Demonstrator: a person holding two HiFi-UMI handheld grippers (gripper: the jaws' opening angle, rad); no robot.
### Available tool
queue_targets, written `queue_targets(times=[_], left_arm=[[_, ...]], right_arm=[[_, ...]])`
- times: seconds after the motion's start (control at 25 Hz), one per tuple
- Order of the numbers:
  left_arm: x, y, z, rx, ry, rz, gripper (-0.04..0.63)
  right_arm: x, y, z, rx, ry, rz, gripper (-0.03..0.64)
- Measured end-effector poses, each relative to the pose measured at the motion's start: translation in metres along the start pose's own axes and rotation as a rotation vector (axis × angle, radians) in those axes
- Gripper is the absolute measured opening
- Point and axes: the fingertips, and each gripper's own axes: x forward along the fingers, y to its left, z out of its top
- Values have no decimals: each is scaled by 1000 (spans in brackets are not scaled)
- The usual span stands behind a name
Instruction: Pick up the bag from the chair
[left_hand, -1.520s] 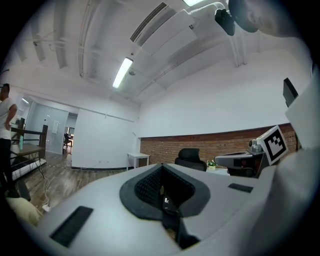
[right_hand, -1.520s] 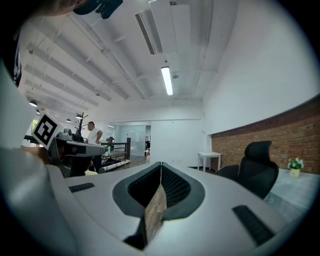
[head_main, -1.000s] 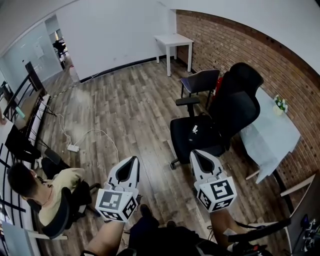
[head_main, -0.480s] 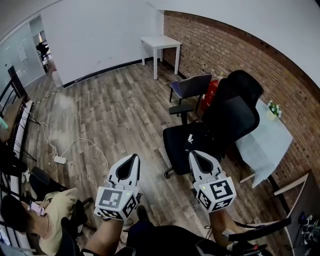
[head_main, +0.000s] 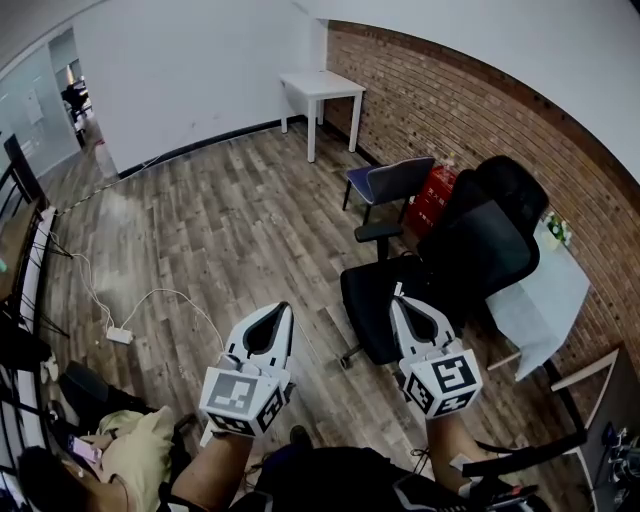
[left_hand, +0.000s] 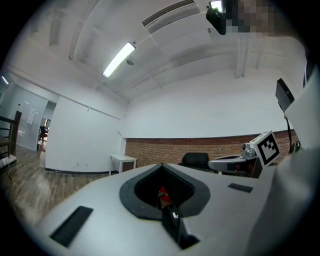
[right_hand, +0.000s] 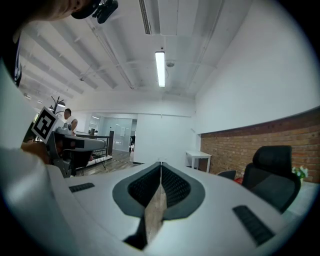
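Observation:
A black office chair (head_main: 478, 243) stands by the brick wall at the right of the head view. On its seat lies a dark bag (head_main: 372, 292) with a small white tag; black on black, its outline is hard to tell. My right gripper (head_main: 397, 301) is shut, and its tip shows over the seat's near edge. My left gripper (head_main: 282, 309) is also shut, over the wooden floor left of the chair. In the left gripper view the left gripper (left_hand: 162, 166) points at the chair's headrest (left_hand: 195, 159). The right gripper (right_hand: 160, 164) holds nothing.
A small purple-grey chair (head_main: 392, 181) and a red box (head_main: 436, 194) stand behind the office chair. A pale table (head_main: 548, 292) with a small plant (head_main: 556, 229) is at the right, a white table (head_main: 322, 84) at the far wall. A cable and power strip (head_main: 119, 335) lie left; a seated person (head_main: 125, 453) is at lower left.
The view has swung: the office chair now sits right at my right gripper's tip. The seated person has slid toward the bottom left corner. Both grippers stay shut.

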Motion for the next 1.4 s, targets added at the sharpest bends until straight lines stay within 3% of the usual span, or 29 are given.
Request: queue_targets(times=[0.24, 0.56, 1.08, 1.4], left_arm=[[15, 37, -3, -17, -2, -40, 11], [74, 48, -13, -39, -2, -96, 11], [261, -4, -60, -63, 113, -354, 11], [352, -78, -84, -16, 188, -555, 11]], right_arm=[[31, 17, -5, -19, 24, -17, 18], [54, -15, -15, -13, 63, -89, 18], [79, -161, -49, 92, 72, -325, 18], [53, -254, -73, 182, 70, -501, 18]])
